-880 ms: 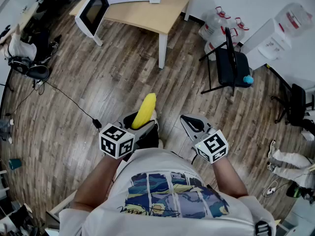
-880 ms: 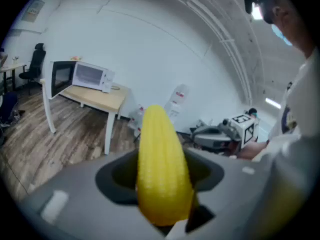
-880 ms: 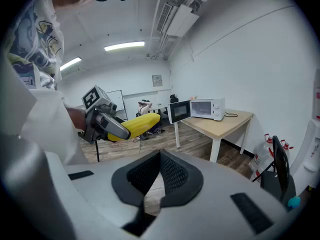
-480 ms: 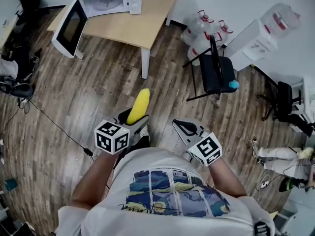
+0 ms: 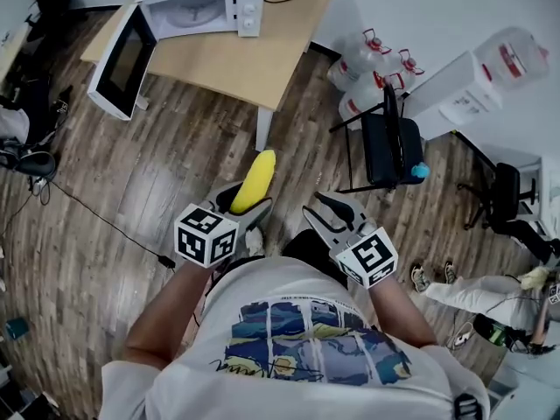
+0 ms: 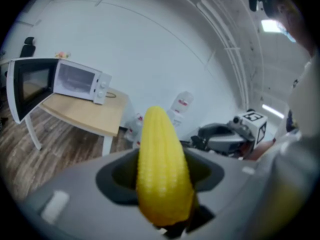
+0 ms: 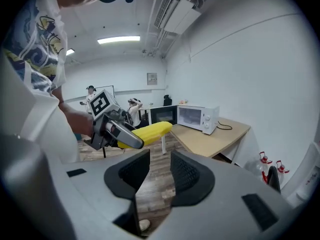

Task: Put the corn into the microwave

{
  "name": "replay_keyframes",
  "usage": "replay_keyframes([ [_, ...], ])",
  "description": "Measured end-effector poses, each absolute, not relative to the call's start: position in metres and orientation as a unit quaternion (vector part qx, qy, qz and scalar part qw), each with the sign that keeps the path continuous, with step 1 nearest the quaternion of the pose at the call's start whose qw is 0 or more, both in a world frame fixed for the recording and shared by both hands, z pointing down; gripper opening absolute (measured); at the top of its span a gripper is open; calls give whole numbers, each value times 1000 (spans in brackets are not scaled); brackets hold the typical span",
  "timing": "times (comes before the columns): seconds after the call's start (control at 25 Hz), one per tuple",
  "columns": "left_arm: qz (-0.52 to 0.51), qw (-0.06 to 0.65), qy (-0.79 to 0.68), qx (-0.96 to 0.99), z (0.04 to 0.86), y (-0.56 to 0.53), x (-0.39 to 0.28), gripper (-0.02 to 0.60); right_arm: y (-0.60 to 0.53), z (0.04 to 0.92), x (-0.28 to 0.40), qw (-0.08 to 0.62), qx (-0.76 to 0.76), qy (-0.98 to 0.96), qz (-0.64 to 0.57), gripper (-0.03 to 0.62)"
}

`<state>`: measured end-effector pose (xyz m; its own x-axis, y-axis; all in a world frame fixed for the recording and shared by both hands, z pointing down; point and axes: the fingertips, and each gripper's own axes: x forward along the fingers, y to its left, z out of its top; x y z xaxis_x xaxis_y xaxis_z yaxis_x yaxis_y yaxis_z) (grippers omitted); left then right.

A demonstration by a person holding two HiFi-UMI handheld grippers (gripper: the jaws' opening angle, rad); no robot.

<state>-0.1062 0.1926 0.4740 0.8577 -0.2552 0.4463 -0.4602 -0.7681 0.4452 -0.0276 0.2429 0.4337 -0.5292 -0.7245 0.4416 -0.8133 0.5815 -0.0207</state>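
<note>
My left tool [image 5: 242, 206] clamps the yellow corn cob [image 5: 255, 178] by its base, tip forward, ready for the open-doored white microwave [image 5: 199, 5] on the pale wooden table [image 5: 249, 61]. My right tool [image 5: 329, 218] gapes empty, free to assist.

The left forearm [image 5: 166, 315] and right forearm [image 5: 404, 311] reach forward side by side, both grippers tilted somewhat downward. The left gripper [image 5: 245, 206] has its fingers clamped on the corn [image 5: 255, 181]. The right gripper [image 5: 322, 208] holds its fingers [image 7: 187, 176] apart.
</note>
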Motion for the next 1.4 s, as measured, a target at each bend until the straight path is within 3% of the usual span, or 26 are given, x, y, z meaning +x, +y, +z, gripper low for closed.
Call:
replay_keyframes([
  [0.12,183,286,-209,917,477,167,-105,264,211,429,-24,193,437,-871,111,91],
  [0.2,186,289,-218,914,483,149,-100,264,191,432,-16,189,434,-874,115,37],
  [0.4,190,298,-271,896,492,94,-87,264,130,435,11,186,396,-893,110,12],
  [0.96,161,294,-444,831,486,-89,-41,262,-33,428,106,201,264,-939,84,14],
  [1.4,162,292,-501,799,502,-202,-70,261,-97,447,117,212,256,-936,114,43],
])
